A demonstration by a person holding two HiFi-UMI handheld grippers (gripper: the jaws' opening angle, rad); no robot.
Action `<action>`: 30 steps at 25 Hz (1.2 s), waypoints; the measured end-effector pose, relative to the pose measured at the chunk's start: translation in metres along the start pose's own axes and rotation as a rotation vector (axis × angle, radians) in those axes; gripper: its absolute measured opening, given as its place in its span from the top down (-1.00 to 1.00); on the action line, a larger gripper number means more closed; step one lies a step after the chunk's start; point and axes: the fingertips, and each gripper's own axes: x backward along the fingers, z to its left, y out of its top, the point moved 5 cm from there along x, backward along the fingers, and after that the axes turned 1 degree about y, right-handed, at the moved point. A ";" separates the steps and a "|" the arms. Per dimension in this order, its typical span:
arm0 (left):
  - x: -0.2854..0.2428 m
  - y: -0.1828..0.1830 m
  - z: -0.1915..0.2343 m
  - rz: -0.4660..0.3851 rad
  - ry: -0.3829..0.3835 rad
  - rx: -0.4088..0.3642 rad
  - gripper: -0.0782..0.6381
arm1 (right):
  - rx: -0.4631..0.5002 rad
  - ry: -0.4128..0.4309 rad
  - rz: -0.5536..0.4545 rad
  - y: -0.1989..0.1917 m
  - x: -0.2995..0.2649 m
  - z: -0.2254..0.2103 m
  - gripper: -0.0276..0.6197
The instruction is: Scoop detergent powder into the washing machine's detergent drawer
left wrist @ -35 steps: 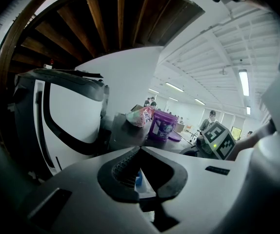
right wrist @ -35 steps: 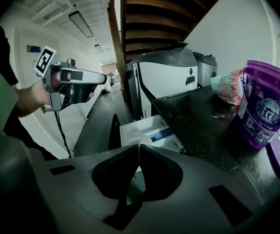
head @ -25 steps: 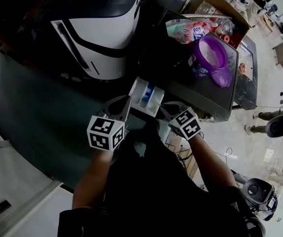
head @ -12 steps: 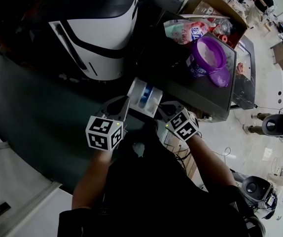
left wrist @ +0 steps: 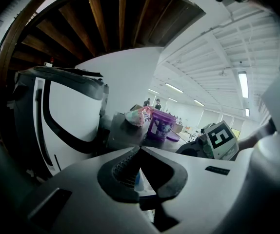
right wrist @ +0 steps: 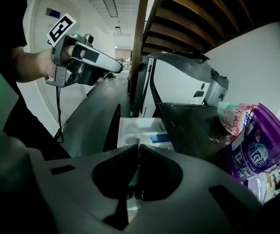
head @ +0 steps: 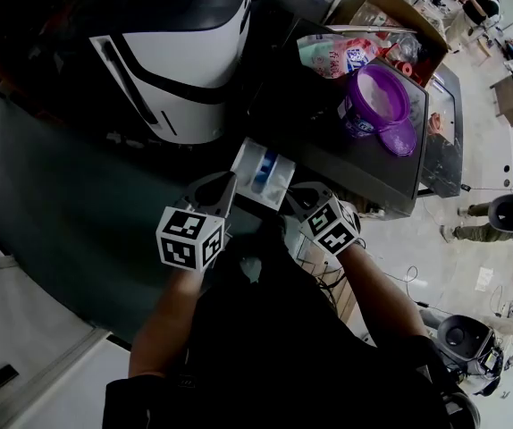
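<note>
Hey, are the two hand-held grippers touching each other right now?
Apart. The head view shows the left hand-held gripper and the right hand-held gripper held separately, with the open detergent drawer showing in the gap between them.

Drawer open, powder tub uncapped.
White detergent drawer (head: 264, 173) pulled out of the dark washing machine (head: 328, 146), blue insert in its middle compartment. Purple detergent tub (head: 380, 96) upright on the machine's top, pale powder inside; purple lid (head: 403, 139) at its rim, nearer side.
</note>
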 end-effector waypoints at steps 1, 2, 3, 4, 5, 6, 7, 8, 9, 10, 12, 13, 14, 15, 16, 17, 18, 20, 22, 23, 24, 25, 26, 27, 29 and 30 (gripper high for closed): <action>0.000 0.000 0.000 0.001 0.000 0.000 0.76 | 0.010 -0.005 0.003 0.000 0.001 0.000 0.85; 0.000 0.000 -0.001 0.001 0.000 0.000 0.76 | 0.023 -0.011 0.006 0.001 0.001 0.001 0.85; 0.001 0.000 -0.001 0.001 -0.001 -0.001 0.76 | 0.040 -0.016 0.010 0.001 0.001 0.001 0.85; 0.001 -0.001 -0.001 0.001 -0.001 -0.001 0.76 | 0.055 -0.020 0.014 0.002 0.001 0.002 0.85; 0.001 -0.001 -0.001 0.001 0.000 0.000 0.76 | 0.067 -0.021 0.018 0.002 0.001 0.003 0.85; 0.002 -0.002 -0.001 0.001 0.000 -0.001 0.76 | 0.077 -0.022 0.021 0.002 0.001 0.005 0.85; 0.002 -0.002 -0.001 0.001 0.000 -0.001 0.76 | 0.088 -0.025 0.023 0.003 0.001 0.006 0.85; 0.003 -0.002 -0.001 0.001 0.000 -0.001 0.76 | 0.103 -0.030 0.025 0.003 0.001 0.006 0.85; 0.003 -0.002 -0.001 0.002 0.000 -0.001 0.76 | 0.120 -0.037 0.029 0.003 0.001 0.007 0.85; 0.003 -0.002 -0.001 0.002 0.000 -0.002 0.76 | 0.137 -0.042 0.032 0.004 0.001 0.008 0.85; 0.004 -0.003 -0.001 0.004 0.002 -0.001 0.76 | 0.143 -0.039 0.033 0.004 0.000 0.010 0.85; 0.005 -0.004 -0.001 0.004 0.003 0.000 0.76 | 0.136 -0.034 0.031 0.004 0.000 0.010 0.85; 0.005 -0.004 -0.001 0.005 0.004 0.001 0.76 | 0.129 -0.030 0.031 0.003 0.000 0.010 0.85; 0.006 -0.005 -0.001 0.005 0.004 0.001 0.76 | 0.126 -0.029 0.032 0.002 0.000 0.011 0.85; 0.006 -0.005 -0.001 0.005 0.004 0.002 0.76 | 0.126 -0.028 0.034 0.002 0.000 0.011 0.85; 0.007 -0.005 -0.001 0.005 0.004 0.002 0.76 | 0.129 -0.029 0.036 0.001 0.000 0.012 0.85; 0.007 -0.005 -0.001 0.005 0.004 0.002 0.76 | 0.132 -0.030 0.037 0.001 0.000 0.012 0.85; 0.009 -0.006 -0.002 0.006 0.004 0.002 0.76 | 0.138 -0.035 0.039 0.001 0.001 0.012 0.85; 0.009 -0.007 -0.003 0.008 0.004 0.001 0.76 | 0.144 -0.039 0.039 0.001 0.001 0.013 0.85; 0.010 -0.007 -0.003 0.009 0.004 0.001 0.76 | 0.146 -0.040 0.040 0.001 0.001 0.014 0.85; 0.010 -0.008 -0.003 0.010 0.003 0.000 0.76 | 0.148 -0.039 0.041 0.001 0.001 0.014 0.85; 0.010 -0.008 -0.004 0.011 0.002 0.000 0.76 | 0.150 -0.039 0.043 0.000 0.001 0.014 0.85; 0.009 -0.008 -0.005 0.011 0.001 -0.001 0.76 | 0.152 -0.040 0.045 -0.001 0.001 0.015 0.85; 0.009 -0.008 -0.005 0.011 -0.001 -0.002 0.76 | 0.155 -0.044 0.045 -0.001 0.002 0.015 0.85; 0.009 -0.008 -0.006 0.012 -0.003 -0.004 0.76 | 0.158 -0.054 0.043 -0.001 0.003 0.014 0.85; 0.010 -0.008 -0.007 0.013 -0.004 -0.005 0.76 | 0.156 -0.056 0.043 -0.001 0.003 0.013 0.85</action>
